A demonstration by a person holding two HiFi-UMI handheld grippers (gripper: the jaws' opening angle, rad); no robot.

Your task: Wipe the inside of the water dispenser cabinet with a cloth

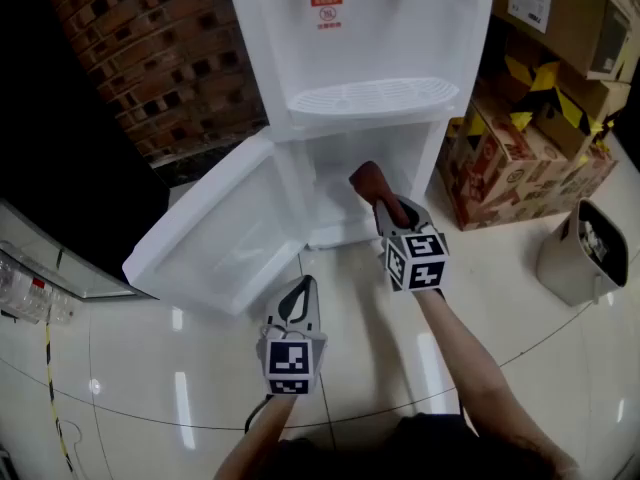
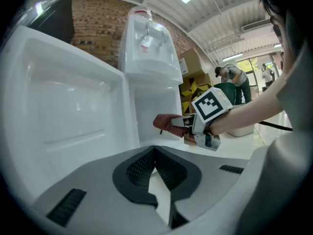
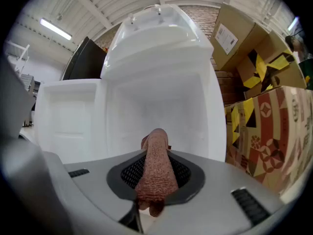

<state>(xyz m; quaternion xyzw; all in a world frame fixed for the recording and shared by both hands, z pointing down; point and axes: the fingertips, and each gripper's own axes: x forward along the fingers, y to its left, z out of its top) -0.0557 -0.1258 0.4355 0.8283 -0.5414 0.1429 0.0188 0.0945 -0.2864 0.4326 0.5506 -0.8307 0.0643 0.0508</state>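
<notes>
A glossy pale floor (image 1: 150,388) carries everything, and at its far edge, in front of a brick wall (image 1: 150,68), stands the white water dispenser (image 1: 300,38), with a red label high on its front and a ribbed drip tray (image 1: 370,96) below it. Under the tray the cabinet (image 1: 330,168) stands open, its white inside bare. Its door (image 1: 220,228) hangs from the left side and is swung wide, the moulded inner face turned toward the person. Just beside the dispenser, toward the floor's right edge, cardboard boxes (image 1: 520,158) are stacked, some with yellow-and-black striping and the lowest with a red pattern. Nearer on that side, apart from the boxes, sits a pale bin (image 1: 585,253) with a dark opening. The right gripper (image 1: 385,206) is held out in front of the cabinet and points into its opening, its jaws clamped on a reddish-brown cloth (image 3: 157,151). The cloth lies rolled lengthwise between the pads and sticks out past the tips, its free end at the mouth of the cabinet, low down; whether it touches a wall there cannot be told. The left gripper (image 1: 300,288) hovers nearer the person, over bare floor below the door's lower corner, its jaws brought together at the tips with nothing between them.
</notes>
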